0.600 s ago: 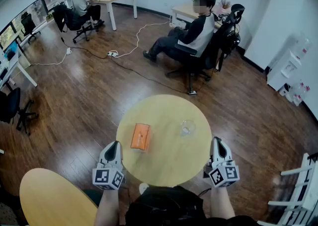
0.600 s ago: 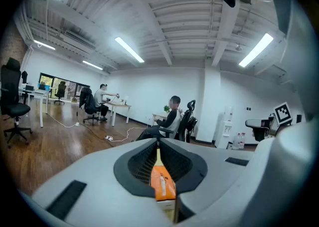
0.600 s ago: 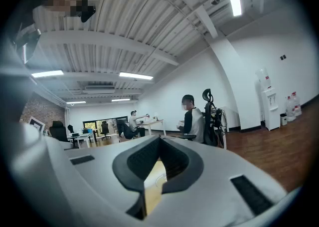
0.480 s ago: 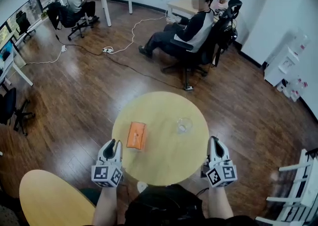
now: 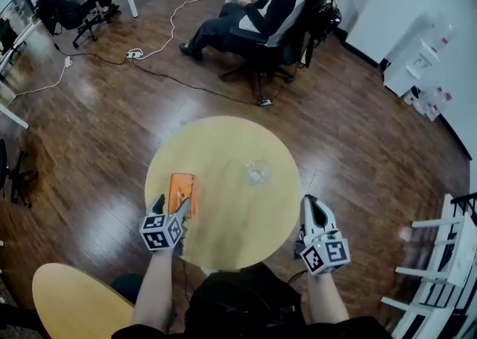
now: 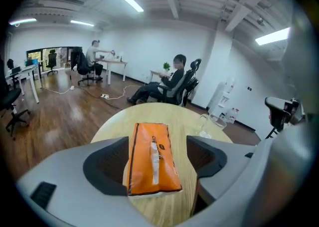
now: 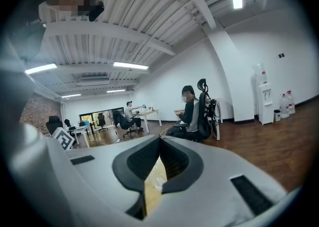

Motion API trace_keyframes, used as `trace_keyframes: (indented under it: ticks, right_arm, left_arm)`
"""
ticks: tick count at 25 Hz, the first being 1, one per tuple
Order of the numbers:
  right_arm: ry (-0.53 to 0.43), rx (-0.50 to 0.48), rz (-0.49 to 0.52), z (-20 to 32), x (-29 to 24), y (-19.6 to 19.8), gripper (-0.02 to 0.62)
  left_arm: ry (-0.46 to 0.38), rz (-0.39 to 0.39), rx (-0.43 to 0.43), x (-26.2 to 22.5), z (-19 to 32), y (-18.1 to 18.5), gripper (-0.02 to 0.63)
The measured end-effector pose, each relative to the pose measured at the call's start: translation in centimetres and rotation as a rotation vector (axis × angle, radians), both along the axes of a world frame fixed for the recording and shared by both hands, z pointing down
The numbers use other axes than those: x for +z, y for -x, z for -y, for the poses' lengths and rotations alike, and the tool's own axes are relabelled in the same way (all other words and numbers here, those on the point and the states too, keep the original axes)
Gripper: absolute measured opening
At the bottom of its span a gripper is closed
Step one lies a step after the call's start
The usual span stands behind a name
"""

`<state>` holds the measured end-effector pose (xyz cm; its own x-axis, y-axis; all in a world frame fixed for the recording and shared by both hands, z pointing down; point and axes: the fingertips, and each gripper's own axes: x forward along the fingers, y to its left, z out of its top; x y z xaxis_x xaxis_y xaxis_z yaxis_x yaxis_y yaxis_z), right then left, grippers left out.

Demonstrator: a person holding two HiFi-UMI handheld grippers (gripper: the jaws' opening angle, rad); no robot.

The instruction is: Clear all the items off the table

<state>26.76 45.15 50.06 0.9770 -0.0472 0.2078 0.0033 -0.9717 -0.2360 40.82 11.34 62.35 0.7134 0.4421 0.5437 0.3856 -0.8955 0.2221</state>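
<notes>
The left claw (image 5: 173, 206) stands wide apart around the flat orange soft pack (image 5: 181, 192) lying on the round wooden counter (image 5: 223, 147); its print is too small to read; the right claw (image 5: 314, 207) is pinched together, empty.

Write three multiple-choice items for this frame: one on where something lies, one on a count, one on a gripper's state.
1. Where does the orange pack lie?
A. Between the jaws of the left gripper
B. On the floor
C. On a chair

2. How many items lie on the round table?
A. One
B. Two
C. Four

3. How do the jaws of the right gripper stand?
A. Wide apart
B. Shut on the pack
C. Shut, with nothing between them

Answers:
1 A: the left gripper view shows the pack flat on the table between jaws that stand apart.
2 B: the head view shows only the pack and a clear glass.
3 C: the right gripper view shows the pads meeting with nothing between them.
</notes>
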Motion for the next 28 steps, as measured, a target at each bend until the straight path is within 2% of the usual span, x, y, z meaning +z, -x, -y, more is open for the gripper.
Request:
trace_keyframes:
  ticks: [3, 10, 14, 18, 22, 28]
  right_arm:
    - [-0.003, -0.006, 0.023, -0.6, 1.0, -0.1, 0.003]
    - [0.003, 0.008, 0.066, -2.0, 1.8, -0.7, 0.003]
    - [0.024, 0.007, 0.102, -2.6, 2.2, -1.0, 0.003]
    - [0.074, -0.034, 0.153, -3.2, 3.2, -2.7, 0.003]
    - [0.090, -0.061, 0.148, -2.3, 2.8, -3.2, 0.005]
    - [0.156, -0.137, 0.124, -1.3, 1.5, -4.9, 0.004]
  left_arm:
    - [-0.058, 0.092, -0.029, 3.5, -0.2, -1.1, 0.426]
    - [-0.146, 0.189, 0.010, 6.8, -1.2, -2.4, 0.445]
    - [-0.138, 0.186, -0.010, 7.3, -1.4, -2.7, 0.446]
    - [-0.160, 0.177, -0.005, 7.9, -2.1, -3.1, 0.445]
    - [-0.124, 0.193, 0.002, 8.6, -1.7, -2.6, 0.442]
    - [-0.072, 0.172, -0.014, 8.4, -1.0, -2.4, 0.423]
